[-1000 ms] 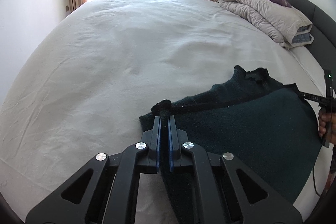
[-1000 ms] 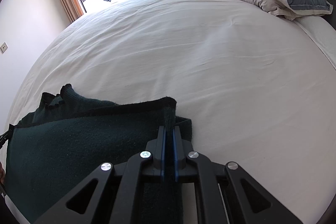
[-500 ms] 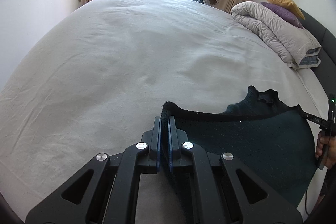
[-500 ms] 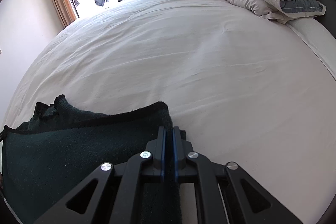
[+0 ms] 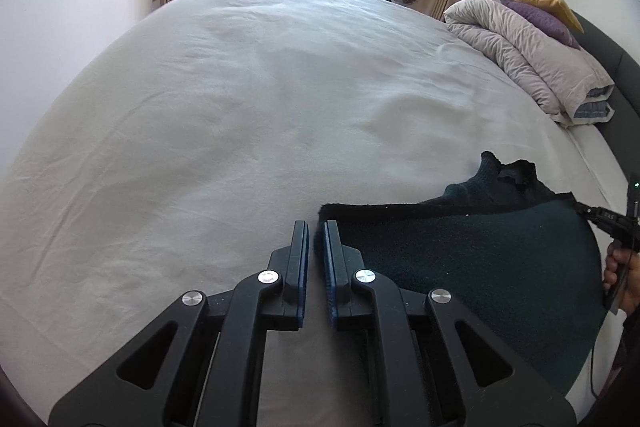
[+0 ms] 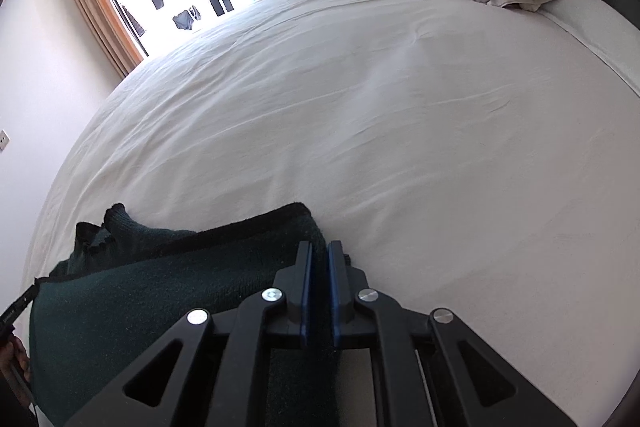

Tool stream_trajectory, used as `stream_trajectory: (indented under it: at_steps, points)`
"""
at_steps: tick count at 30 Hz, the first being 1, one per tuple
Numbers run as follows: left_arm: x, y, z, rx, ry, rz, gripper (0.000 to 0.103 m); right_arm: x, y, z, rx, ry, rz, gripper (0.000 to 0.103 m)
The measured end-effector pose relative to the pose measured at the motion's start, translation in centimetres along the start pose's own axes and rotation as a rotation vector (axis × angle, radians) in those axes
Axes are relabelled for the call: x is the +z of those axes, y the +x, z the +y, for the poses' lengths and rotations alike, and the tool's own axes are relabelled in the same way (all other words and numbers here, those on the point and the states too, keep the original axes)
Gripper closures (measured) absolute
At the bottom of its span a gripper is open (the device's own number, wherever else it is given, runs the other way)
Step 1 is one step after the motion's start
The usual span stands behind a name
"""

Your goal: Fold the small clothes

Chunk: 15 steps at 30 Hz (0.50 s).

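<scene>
Fuzzy dark knit garment [image 5: 472, 259] — matt — on smooth, creased cotton sheet [image 5: 240, 115].

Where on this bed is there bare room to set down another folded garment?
The white sheet lies bare from the dark green garment to the window end. The folded duvet and pillows crowd the headboard side. The near edge holds the garment and both tools.

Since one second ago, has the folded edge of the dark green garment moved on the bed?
Yes. In the left wrist view the dark green garment's edge lay toward the folded duvet; now it lies nearer the camera, lower.
</scene>
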<state>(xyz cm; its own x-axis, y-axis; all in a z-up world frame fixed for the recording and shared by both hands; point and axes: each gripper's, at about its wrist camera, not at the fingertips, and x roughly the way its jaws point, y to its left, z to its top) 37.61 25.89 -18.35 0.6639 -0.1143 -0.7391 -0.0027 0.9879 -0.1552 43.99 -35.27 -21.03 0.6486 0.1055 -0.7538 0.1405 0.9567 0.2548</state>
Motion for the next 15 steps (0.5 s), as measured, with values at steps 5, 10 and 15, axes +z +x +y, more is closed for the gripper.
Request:
stream_trajectory:
  at_steps: [5, 10, 15]
  points:
    - [-0.4, -6.1, -4.0, 0.025, 0.121, -0.124, 0.094, -1.1, -4.8, 2.6, -0.021, -0.118, -0.106, 0.078]
    - [-3.6, -6.1, -10.9, -0.054, 0.296, -0.048, 0.094, -4.5, -7.7, 5.2, 0.096, -0.178, -0.095, 0.078]
    - [-7.2, -1.7, -9.8, 0.024, 0.286, 0.089, 0.094, -8.0, -7.1, 5.7, 0.174, -0.195, 0.003, 0.078]
